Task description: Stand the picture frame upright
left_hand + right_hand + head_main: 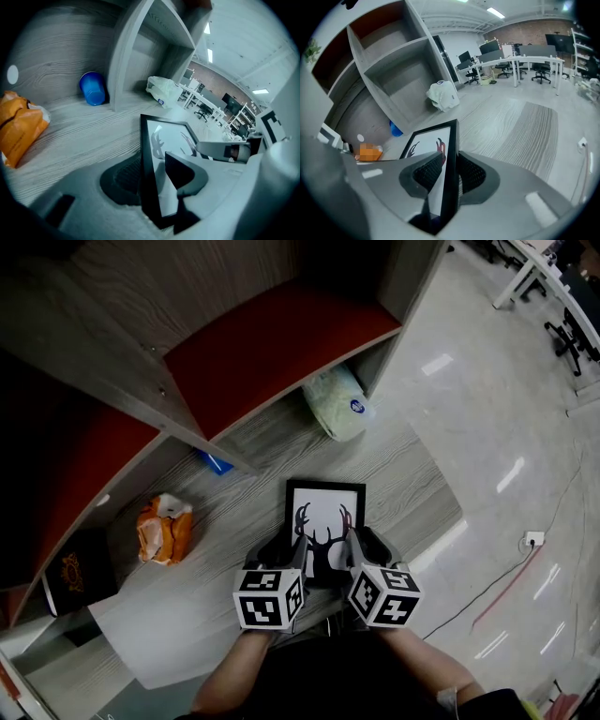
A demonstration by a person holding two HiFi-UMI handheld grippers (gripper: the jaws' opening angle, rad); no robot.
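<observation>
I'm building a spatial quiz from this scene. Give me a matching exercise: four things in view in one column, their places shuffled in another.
Things:
1 picture frame
2 blue cup
3 orange bag
4 white bag

Places:
a nearest the black box
b between both pairs of jaws
c right of the divider
d at the divider's foot, on its left

Pairs: 1-b, 2-d, 3-a, 4-c

The left tool (157, 180) is straddling one side edge of the black picture frame (171, 136), one jaw sitting behind it and one facing the glass, not clearly pressing. An orange bag (18, 126) is lying on the wood-grain shelf (75, 140) at left. A blue cup (93, 89) and a white bag (164, 90) are sitting farther back, flanking an upright divider (124, 61).
</observation>
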